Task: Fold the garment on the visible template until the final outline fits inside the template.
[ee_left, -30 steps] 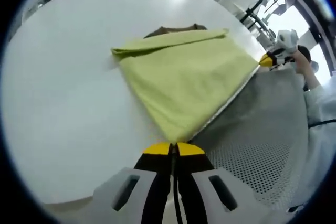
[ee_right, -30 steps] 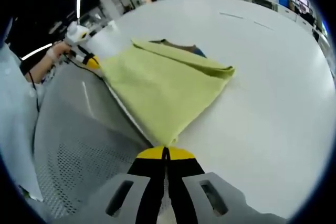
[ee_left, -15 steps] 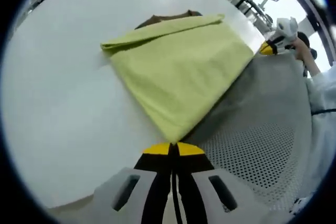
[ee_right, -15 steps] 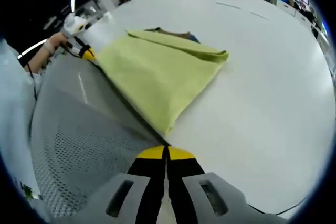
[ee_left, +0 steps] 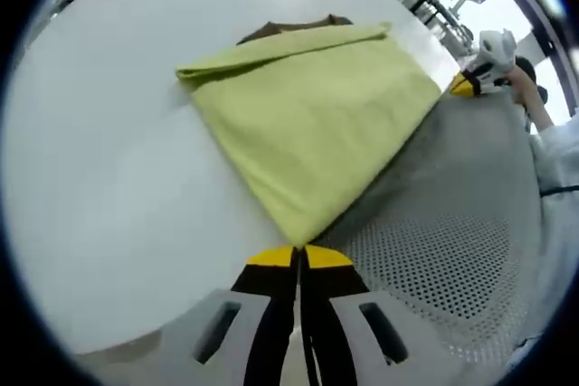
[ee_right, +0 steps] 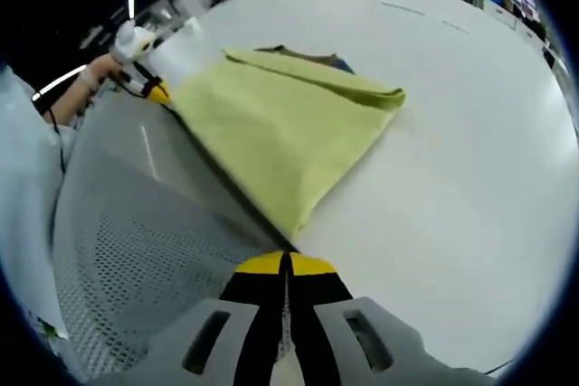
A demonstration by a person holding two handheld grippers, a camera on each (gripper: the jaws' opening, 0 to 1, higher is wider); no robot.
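A yellow-green garment (ee_left: 308, 124) lies folded on the white table (ee_left: 99, 151), with a grey mesh layer (ee_left: 452, 223) running from its near edge. My left gripper (ee_left: 298, 255) is shut on the garment's near corner. My right gripper (ee_left: 460, 85) holds the far corner of the same edge. In the right gripper view, the right gripper (ee_right: 286, 262) is shut on its corner of the garment (ee_right: 280, 133), and the left gripper (ee_right: 156, 92) is at the other end of the grey mesh (ee_right: 136, 223). A brown template edge (ee_left: 289, 28) (ee_right: 303, 55) peeks out behind the garment.
A person's hand (ee_left: 520, 97) and pale sleeve (ee_left: 556, 169) are at the right of the left gripper view. Bare white table (ee_right: 470, 151) extends around the garment. Desks and equipment stand far behind the table.
Both grippers stay shut on the garment's edge. The stretched edge has shifted slightly and the thin white line seen along it a second ago is gone.
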